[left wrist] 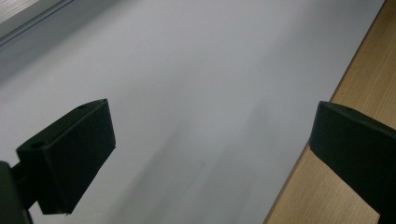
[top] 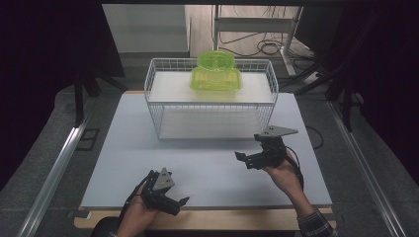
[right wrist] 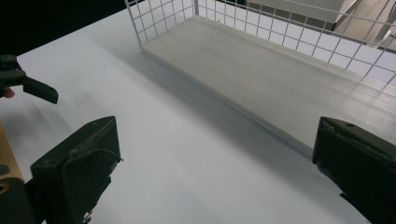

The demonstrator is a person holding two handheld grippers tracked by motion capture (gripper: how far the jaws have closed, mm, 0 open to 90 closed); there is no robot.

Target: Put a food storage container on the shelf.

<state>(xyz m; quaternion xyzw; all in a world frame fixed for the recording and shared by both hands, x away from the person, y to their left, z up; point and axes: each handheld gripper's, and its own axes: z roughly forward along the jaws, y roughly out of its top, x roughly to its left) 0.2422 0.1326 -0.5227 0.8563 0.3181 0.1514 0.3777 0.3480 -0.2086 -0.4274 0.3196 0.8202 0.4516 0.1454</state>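
A pale grey-white board (top: 207, 168) covers a wooden table (top: 222, 219), whose bare edge shows just behind the left gripper (top: 179, 203). Directly on the board, ahead of the right gripper (top: 243, 160), stands a white wire basket (top: 158, 79) with a light wooden floor.

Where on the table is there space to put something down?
The big bare patch is the grey mat between the wire basket and the near wooden edge, reaching to the mat's left side. The left gripper and right gripper, both open and holding nothing, border it in front. Inside the basket, the green container crowds the back, but the shelf either side is free.
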